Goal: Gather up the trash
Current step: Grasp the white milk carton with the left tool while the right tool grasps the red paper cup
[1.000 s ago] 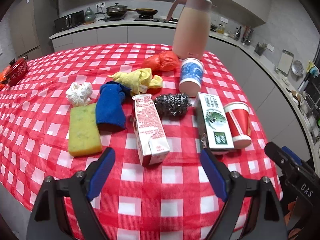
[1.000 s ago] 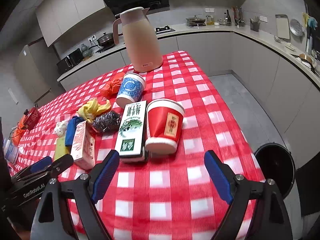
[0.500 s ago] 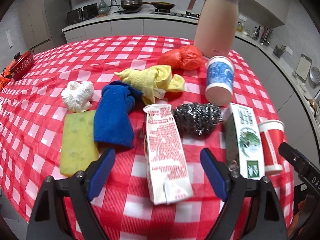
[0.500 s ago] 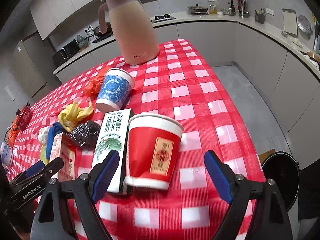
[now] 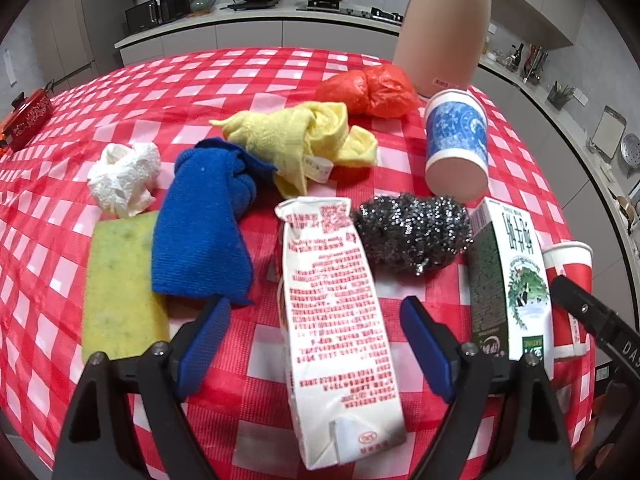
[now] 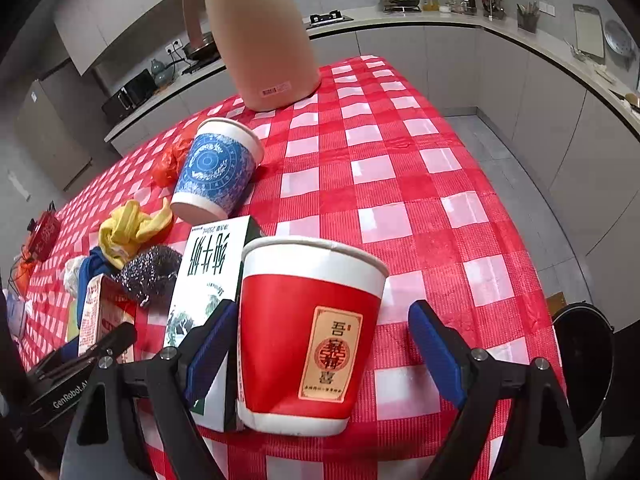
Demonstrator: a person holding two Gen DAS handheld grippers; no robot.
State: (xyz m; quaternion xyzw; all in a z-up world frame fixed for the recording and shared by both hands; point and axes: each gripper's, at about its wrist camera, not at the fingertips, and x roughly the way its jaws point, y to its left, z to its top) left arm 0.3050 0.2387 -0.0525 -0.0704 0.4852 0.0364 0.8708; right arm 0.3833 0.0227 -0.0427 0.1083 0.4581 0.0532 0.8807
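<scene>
Left wrist view: left tool wide open, holds nothing, blue pads either side of the red-print carton, which lies flat on the checkered desk with its gable end toward the camera. Relative to the carton: steel scourer just right of its far end, blue cloth just left, sponge beyond the cloth, green box further right, yellow cloth and blue cup behind. Judgement: step is grasping the carton; advance a bit more so the pads sit mid-body, keep the left pad off the blue cloth, close squarely across the narrow sides.

Right wrist view: right tool also wide open, empty, straddling the red cup, which stands upside down near the desk edge. Green box touches or nearly touches the cup's left side; left pad is in that gap. Black bin on the floor, right of the cup. Judgement: squeeze gently, paper wall will crush; avoid catching the box.
</scene>
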